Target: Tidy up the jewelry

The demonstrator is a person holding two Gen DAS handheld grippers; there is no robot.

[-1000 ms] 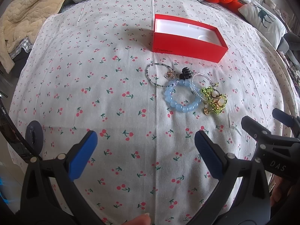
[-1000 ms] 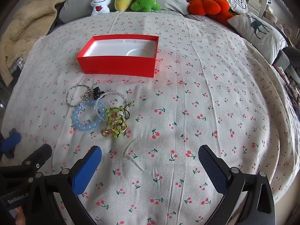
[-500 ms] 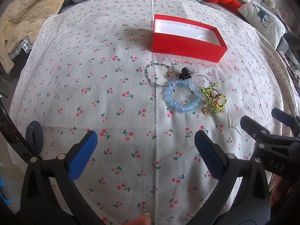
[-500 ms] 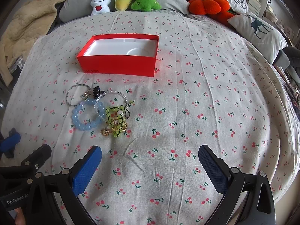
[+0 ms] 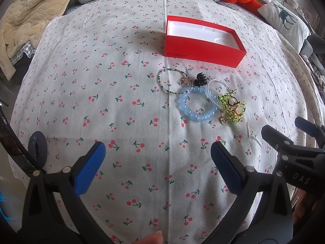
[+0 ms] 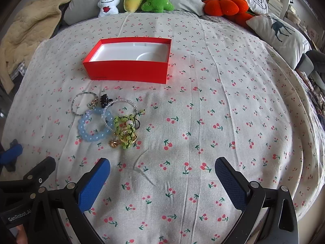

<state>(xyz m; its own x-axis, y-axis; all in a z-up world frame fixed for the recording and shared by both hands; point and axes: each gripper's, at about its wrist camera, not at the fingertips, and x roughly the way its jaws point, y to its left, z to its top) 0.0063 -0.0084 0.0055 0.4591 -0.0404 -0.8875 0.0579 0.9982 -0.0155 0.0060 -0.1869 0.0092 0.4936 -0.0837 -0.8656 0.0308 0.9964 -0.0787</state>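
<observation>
both grippers spread wide and empty, jewelry ahead

the right gripper (image 6: 162,181) has the jewelry pile (image 6: 105,120) ahead to its left; the left gripper (image 5: 158,162) has it ahead-right, farther off. the red box (image 6: 127,72) lies just beyond, long side facing.

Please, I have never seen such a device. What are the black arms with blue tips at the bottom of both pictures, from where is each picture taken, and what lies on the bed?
These are two hand-held grippers, not a robot; a person carries one in each hand. Each has a wide-angle camera looking forward along its two blue-padded fingers. One picture comes from the left gripper, the other from the right gripper. Both are open and hold nothing. On the cherry-print bedsheet stands an open red box with a white, empty inside. In front of it lies a small heap of jewelry: a blue bead bracelet, a thin beaded bracelet, a clear bead bracelet, a black hair claw and a yellow-green beaded piece.
</observation>
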